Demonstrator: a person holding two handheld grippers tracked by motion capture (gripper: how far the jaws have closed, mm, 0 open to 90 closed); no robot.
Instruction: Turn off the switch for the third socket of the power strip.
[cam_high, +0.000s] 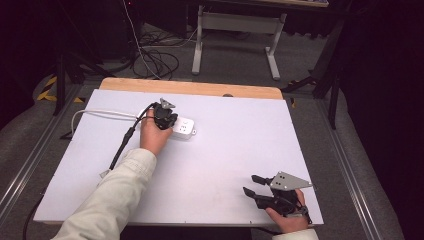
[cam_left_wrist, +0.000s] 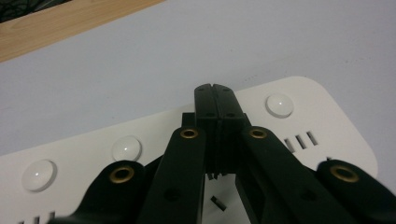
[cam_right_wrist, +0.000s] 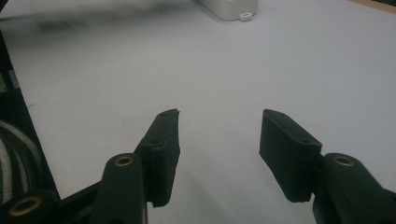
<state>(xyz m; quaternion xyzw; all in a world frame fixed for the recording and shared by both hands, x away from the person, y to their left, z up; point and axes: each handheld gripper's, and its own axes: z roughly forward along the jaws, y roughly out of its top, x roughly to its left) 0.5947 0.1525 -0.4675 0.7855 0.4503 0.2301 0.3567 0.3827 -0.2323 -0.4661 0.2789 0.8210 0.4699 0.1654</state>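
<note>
The white bench (cam_high: 225, 165) carries my power strip (cam_high: 184, 127) at its far left part. My left tongs (cam_left_wrist: 215, 88) hover over the strip, jaws pressed together on nothing, while my right tongs (cam_right_wrist: 218, 135) rest near the front right corner, jaws spread apart and empty.

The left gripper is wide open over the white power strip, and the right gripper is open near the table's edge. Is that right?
Not quite. The left gripper is shut, jaws pressed together over the white power strip, as the left gripper view shows. The right gripper is indeed open near the table's edge.
</note>
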